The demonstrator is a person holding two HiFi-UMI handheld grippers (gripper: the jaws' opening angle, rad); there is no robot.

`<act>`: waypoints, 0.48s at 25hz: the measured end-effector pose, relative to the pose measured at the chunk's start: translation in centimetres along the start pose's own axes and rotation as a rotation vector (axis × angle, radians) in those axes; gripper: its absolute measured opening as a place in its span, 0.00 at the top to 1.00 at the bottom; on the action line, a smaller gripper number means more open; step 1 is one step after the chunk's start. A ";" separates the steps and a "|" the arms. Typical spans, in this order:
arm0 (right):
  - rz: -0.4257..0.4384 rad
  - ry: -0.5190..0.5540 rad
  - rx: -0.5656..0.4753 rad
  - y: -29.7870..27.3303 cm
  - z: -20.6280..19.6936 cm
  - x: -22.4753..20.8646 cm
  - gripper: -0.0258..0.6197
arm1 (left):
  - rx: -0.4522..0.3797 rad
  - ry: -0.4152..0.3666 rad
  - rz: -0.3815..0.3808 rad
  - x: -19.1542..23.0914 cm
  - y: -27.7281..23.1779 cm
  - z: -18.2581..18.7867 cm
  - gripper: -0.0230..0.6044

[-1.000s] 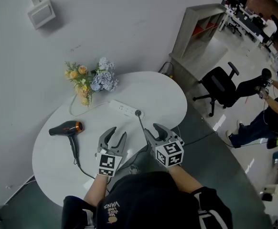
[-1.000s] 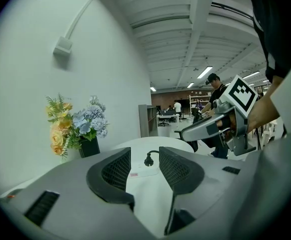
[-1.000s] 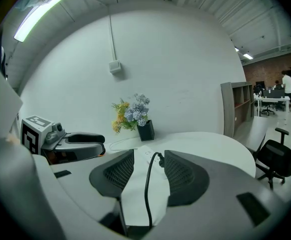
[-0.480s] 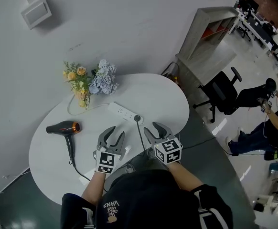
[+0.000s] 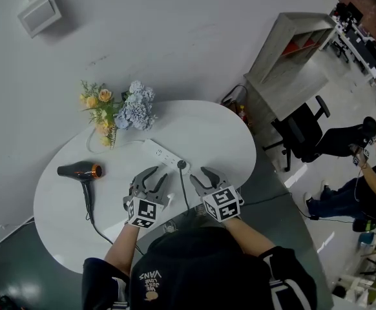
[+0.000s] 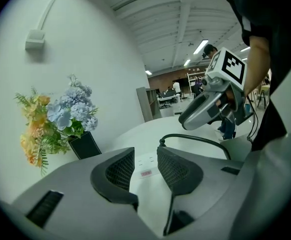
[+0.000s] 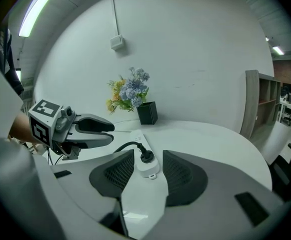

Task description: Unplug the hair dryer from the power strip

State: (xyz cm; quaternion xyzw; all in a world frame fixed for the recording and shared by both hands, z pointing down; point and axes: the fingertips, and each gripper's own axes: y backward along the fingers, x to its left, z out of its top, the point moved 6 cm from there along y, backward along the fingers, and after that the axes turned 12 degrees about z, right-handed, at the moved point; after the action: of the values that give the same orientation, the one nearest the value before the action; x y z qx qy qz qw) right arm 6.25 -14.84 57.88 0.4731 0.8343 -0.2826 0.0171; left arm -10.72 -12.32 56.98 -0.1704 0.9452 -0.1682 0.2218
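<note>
right tool (image 5: 201,177) has neared the plug (image 5: 181,165), now just ahead.

My right gripper (image 7: 149,153): jaws apart, pads touching nothing. Between them I see the near end of the white power strip (image 7: 150,170), with the black plug (image 7: 146,157) seated in it. The plug's cord (image 7: 127,145) curves off left. The strip lies on the white table (image 7: 210,144), running toward the far edge. There a black vase (image 7: 147,113) of flowers (image 7: 128,94) stands. Left gripper (image 7: 110,133) hovers left of the strip; jaws just been closing slightly, nothing between them.
</note>
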 end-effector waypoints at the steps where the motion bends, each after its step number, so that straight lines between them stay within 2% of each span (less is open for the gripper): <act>1: 0.011 0.005 0.005 -0.2 0.0 -0.1 0.69 | 0.003 -0.023 -0.008 -0.2 -0.4 0.0 0.71; 12: 0.099 0.063 0.075 -3.0 -0.4 -1.2 0.69 | 0.105 -0.269 -0.099 -1.1 -3.7 -2.1 0.71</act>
State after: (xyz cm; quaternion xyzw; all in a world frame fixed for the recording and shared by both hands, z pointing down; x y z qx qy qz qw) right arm 4.61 -16.71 59.93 0.5226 0.7989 -0.2975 -0.0128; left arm -9.86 -14.67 60.61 -0.2260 0.8872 -0.2039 0.3466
